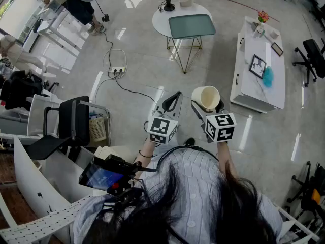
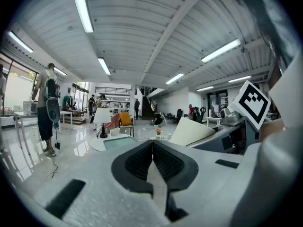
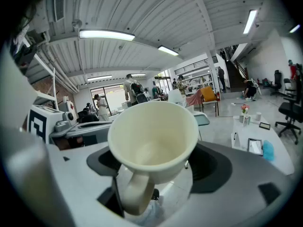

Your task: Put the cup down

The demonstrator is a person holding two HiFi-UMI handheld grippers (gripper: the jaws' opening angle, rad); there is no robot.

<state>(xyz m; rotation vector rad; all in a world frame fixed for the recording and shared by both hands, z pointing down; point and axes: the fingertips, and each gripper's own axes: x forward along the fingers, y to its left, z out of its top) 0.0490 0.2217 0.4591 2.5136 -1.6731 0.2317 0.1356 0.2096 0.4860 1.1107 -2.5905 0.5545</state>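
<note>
A cream cup [image 1: 205, 98] is held in the air in front of the person, high above the shiny floor. My right gripper [image 1: 207, 105] is shut on the cup, one jaw on each side of its body. In the right gripper view the cup [image 3: 154, 138] fills the middle, its mouth turned toward the camera and its handle [image 3: 137, 193] hanging down between the jaws of the right gripper [image 3: 158, 167]. Just to its left, my left gripper [image 1: 176, 94] is raised too. Its jaws meet at the tip with nothing in them, as the left gripper [image 2: 152, 143] view shows.
A round white table [image 1: 160, 22] bearing a teal tray [image 1: 191, 26] stands ahead on the floor. A long white table [image 1: 256, 83] with frames and flowers lies to the right. A black chair [image 1: 71, 121] stands at the left, with a power strip [image 1: 118, 70] and cable beyond it.
</note>
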